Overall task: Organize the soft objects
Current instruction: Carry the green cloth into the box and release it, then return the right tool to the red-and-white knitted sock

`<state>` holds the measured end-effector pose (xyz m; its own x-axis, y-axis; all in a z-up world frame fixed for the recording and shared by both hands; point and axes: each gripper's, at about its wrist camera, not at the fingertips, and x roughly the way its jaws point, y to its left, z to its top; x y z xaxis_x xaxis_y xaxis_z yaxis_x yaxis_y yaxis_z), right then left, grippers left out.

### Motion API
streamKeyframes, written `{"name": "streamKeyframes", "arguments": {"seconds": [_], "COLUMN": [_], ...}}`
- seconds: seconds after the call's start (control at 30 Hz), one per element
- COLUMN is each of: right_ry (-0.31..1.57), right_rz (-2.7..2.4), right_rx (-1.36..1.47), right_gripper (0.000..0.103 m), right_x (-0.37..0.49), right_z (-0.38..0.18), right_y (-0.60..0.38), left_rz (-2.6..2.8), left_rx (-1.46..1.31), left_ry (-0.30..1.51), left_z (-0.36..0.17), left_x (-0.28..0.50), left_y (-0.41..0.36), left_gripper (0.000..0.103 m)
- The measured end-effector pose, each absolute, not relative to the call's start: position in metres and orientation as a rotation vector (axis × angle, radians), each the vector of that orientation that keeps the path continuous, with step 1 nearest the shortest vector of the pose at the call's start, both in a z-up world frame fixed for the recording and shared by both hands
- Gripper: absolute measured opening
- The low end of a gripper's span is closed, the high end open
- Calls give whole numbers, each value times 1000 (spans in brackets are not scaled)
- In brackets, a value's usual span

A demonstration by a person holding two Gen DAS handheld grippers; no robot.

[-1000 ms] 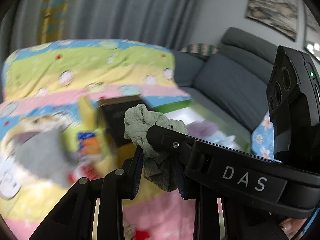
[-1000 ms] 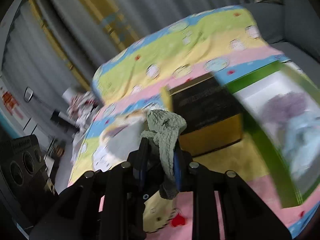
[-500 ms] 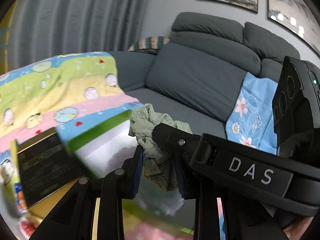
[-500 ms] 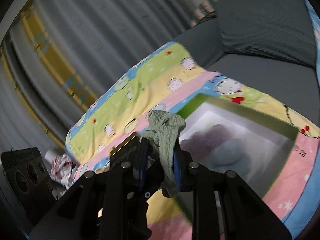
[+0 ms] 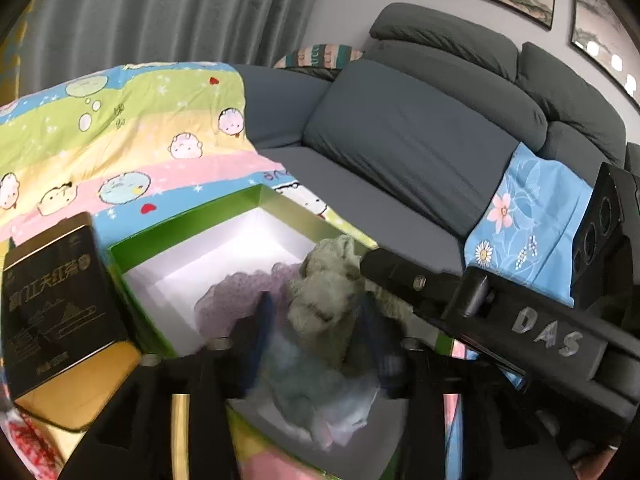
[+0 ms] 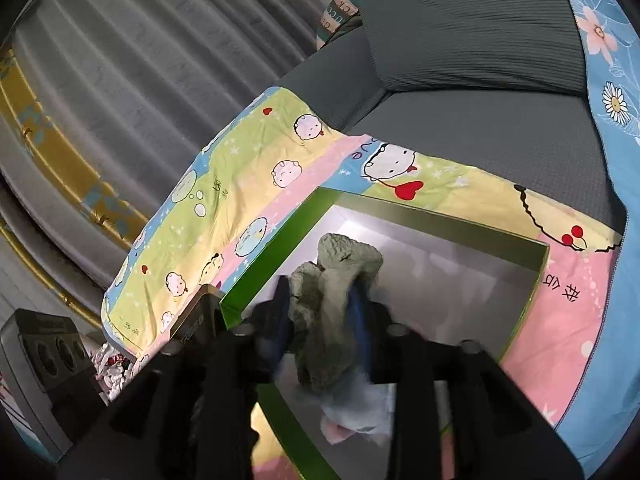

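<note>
A crumpled, nubbly sage-green cloth [image 5: 324, 312] hangs lengthwise, its long axis upright, over the green-walled, white-lined box [image 5: 120, 256]. Both the left gripper [image 5: 316, 332] and the right gripper [image 6: 322, 316] are opening, jaws parted, the cloth loose between them.

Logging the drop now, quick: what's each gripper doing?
Left gripper: opening, green cloth between its fingers, over the green box.
Right gripper: opening, the cloth between its fingers too.
</note>
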<state>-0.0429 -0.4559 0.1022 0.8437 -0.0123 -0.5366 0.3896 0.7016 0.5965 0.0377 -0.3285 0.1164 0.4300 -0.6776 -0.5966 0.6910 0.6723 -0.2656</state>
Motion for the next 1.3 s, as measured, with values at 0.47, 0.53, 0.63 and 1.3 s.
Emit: {"name": "streamKeyframes", "arguments": {"seconds": [0.47,0.53,0.63,1.3], "right_ry": [475,463,451,958], "right_rz": [-201,-182,-147,257], "right_rx": [626,599,553,276], "right_gripper": [93,95,99,73], "right_x": [-58,-60,-61,35], "right_z": [142,149,159,64], "right_y": [-407,-397,-376,-188], "left_rz": [-652,-591,-485,-37], "left_rx": [-125,-147,-194,-298], "left_ry": [719,741,769,934], "left_z": [152,152,151,70], "left_x": [15,11,5,-15], "left_y": [-195,-165,-115,66], "left_gripper": [93,93,93,93]}}
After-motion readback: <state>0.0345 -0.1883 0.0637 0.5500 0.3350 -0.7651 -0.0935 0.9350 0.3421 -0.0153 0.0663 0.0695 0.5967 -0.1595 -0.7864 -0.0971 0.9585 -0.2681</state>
